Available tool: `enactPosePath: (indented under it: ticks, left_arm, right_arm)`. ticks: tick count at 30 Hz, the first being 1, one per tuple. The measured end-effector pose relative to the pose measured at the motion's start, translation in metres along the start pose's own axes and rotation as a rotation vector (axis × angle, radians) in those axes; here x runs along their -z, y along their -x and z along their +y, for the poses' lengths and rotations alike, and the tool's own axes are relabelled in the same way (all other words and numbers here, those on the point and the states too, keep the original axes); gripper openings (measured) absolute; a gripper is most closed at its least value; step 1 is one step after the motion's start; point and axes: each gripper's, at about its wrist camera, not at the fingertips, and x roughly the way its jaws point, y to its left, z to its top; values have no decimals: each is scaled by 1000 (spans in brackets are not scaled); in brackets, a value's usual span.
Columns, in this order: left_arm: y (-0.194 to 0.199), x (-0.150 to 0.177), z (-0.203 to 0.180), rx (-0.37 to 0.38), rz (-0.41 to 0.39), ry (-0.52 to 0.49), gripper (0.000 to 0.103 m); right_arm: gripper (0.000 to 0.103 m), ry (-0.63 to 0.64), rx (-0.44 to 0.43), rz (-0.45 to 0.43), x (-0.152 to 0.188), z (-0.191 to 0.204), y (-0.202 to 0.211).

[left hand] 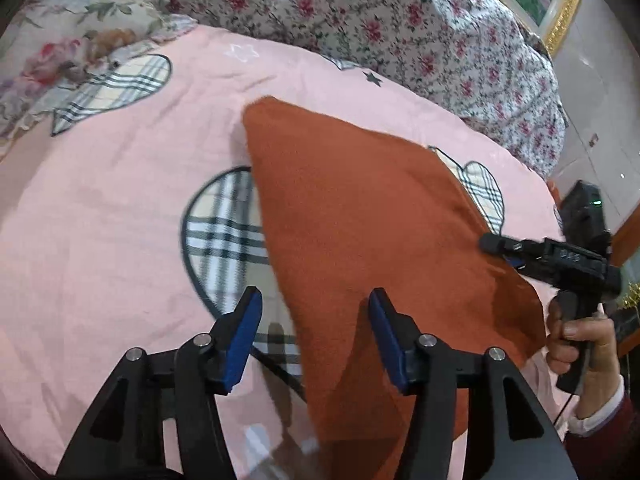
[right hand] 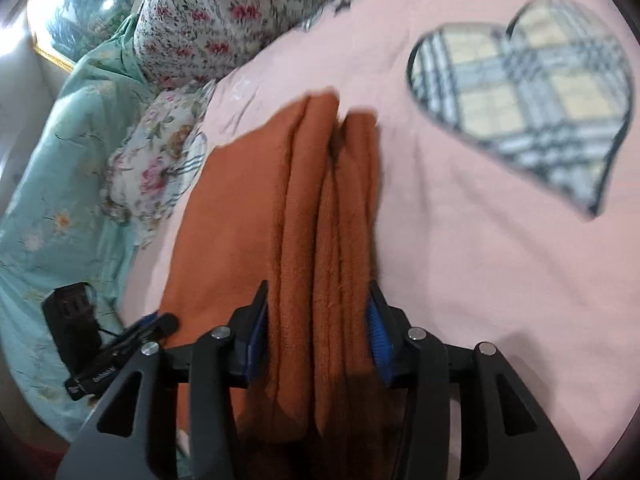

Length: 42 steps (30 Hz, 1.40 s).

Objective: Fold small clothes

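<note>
On pink bedsheet: rust-orange cloth, bunched folds betw. right claw pads.

Colours and patterns noted.
Rust-orange garment; pink bedsheet with plaid hearts; red-rose floral quilt; mint floral cover; black hand-held gripper, blue pads.

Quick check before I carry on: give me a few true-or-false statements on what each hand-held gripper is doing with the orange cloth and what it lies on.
1. The right hand-held gripper is clamped on bunched folds of the orange cloth. True.
2. The left hand-held gripper is shut on the cloth. False: its jaws stand wide apart, gripping nothing.
3. The cloth lies on a pink sheet printed with plaid hearts. True.
4. The cloth is blue. False: it is rust orange.
</note>
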Motion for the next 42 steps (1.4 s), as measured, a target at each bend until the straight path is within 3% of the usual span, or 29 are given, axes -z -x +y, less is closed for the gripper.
enactPosePath:
  ticks: [3, 8, 10, 11, 15, 18, 23, 27, 32, 34, 38, 42]
  left_arm:
    - [6, -5, 12, -22, -26, 51, 56]
    - [-5, -9, 11, -22, -4, 67, 54]
    - [-7, -10, 7, -27, -2, 60, 54]
    - [-7, -10, 5, -29, -2, 54, 53]
    - [-8, -13, -2, -33, 3, 25, 48]
    - [-15, -12, -7, -40, 16, 4, 48]
    - [-27, -6, -9, -53, 40, -9, 49]
    - [-23, -5, -8, -66, 37, -8, 49]
    - [4, 7, -17, -67, 13, -56, 47]
    - [17, 18, -20, -53, 1, -75, 47]
    - [42, 46, -27, -16, 0, -102, 47]
    - [59, 80, -41, -12, 7, -178, 49]
  right_arm:
    - [46, 39, 30, -74, -20, 9, 11]
    - [45, 37, 21, -53, -54, 14, -22]
    - [35, 23, 24, -21, -62, 11, -39]
    - [17, 19, 13, -11, -64, 11, -43]
    - [9, 83, -19, -99, -67, 29, -19]
    - [9, 115, 9, -140, -61, 32, -5]
    - [9, 35, 84, -44, -50, -8, -39]
    - [11, -3, 49, -64, -49, -14, -38]
    - [15, -11, 33, -101, -37, -2, 1]
    - [18, -4, 14, -117, -19, 4, 24]
    - [36, 18, 16, -103, 23, 12, 52]
    - [37, 22, 9, -59, 69, 15, 65]
